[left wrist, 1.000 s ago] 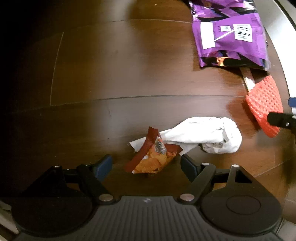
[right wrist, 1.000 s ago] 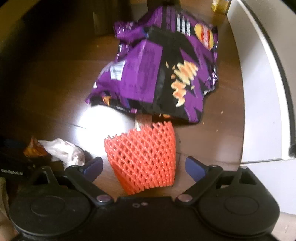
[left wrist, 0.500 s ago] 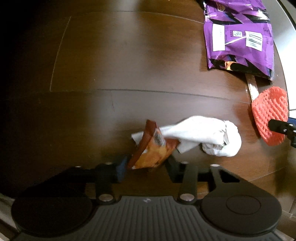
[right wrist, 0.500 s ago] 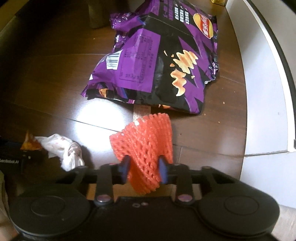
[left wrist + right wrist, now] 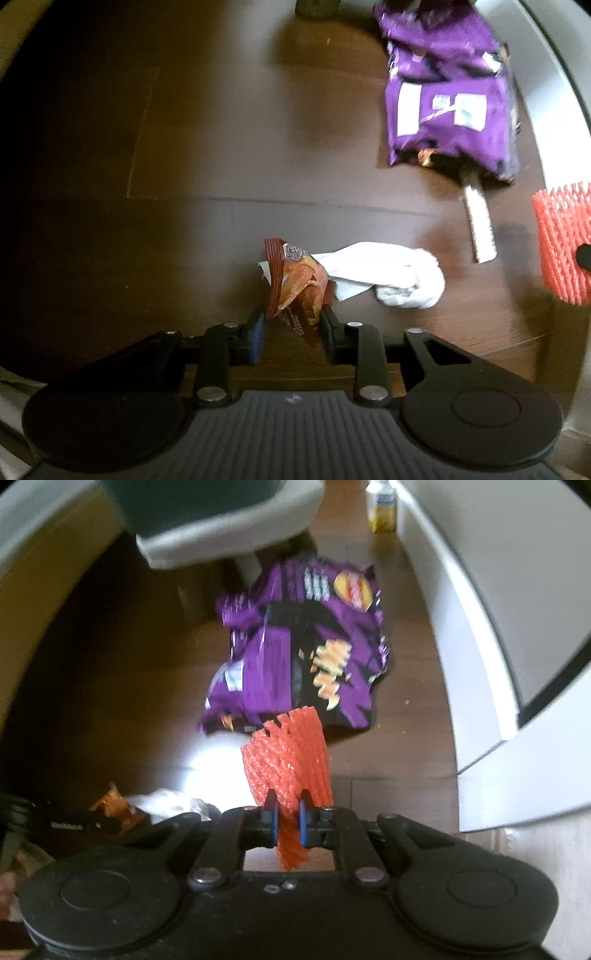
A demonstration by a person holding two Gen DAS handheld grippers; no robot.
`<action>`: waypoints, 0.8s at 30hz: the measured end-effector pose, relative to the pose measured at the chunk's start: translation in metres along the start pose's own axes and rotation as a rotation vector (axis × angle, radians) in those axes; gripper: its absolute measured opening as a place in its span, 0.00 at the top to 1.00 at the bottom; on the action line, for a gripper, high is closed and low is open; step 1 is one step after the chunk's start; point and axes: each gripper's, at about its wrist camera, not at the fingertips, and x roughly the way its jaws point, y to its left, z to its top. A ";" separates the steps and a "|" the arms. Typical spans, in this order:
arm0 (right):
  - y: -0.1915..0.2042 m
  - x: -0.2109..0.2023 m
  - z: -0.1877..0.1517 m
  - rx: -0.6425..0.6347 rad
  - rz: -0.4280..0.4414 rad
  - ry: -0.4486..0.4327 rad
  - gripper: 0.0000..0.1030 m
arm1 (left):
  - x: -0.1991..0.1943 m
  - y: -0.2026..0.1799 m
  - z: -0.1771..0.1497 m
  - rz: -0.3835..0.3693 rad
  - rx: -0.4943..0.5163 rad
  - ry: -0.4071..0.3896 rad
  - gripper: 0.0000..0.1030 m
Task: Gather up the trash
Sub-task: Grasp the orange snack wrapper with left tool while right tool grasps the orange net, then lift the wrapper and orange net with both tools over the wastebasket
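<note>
Jaws of my left gripper (image 5: 291, 328) closing on orange snack wrapper (image 5: 295, 284), crinkly, light, pinched at lower edge. My right gripper (image 5: 287, 818) clenched on red foam net (image 5: 288, 753), soft, squashes flat. White tissue (image 5: 384, 275) and purple chip bag (image 5: 450, 110) lie on wood floor (image 5: 221, 147); grab bag by its rim.

The dark wood floor (image 5: 229, 155) carries a purple chip bag (image 5: 448, 110), white tissue (image 5: 388, 275) and flat stick (image 5: 478, 225).

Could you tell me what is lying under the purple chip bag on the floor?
A flat pale strip pokes out from beneath the purple chip bag's near edge. How far it runs underneath, and anything else there, is covered.
</note>
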 end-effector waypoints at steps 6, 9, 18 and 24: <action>0.002 -0.043 0.005 0.032 0.018 -0.093 0.91 | -0.031 0.001 -0.002 -0.014 -0.012 -0.059 0.74; 0.006 -0.065 0.011 0.027 0.014 -0.134 0.91 | -0.056 0.000 0.005 -0.032 -0.014 -0.102 0.74; 0.035 -0.145 0.064 -0.020 0.058 -0.330 0.91 | -0.172 -0.030 0.039 -0.092 0.053 -0.366 0.74; 0.053 -0.204 0.117 -0.057 0.070 -0.498 0.91 | -0.261 -0.045 0.076 -0.139 0.076 -0.568 0.74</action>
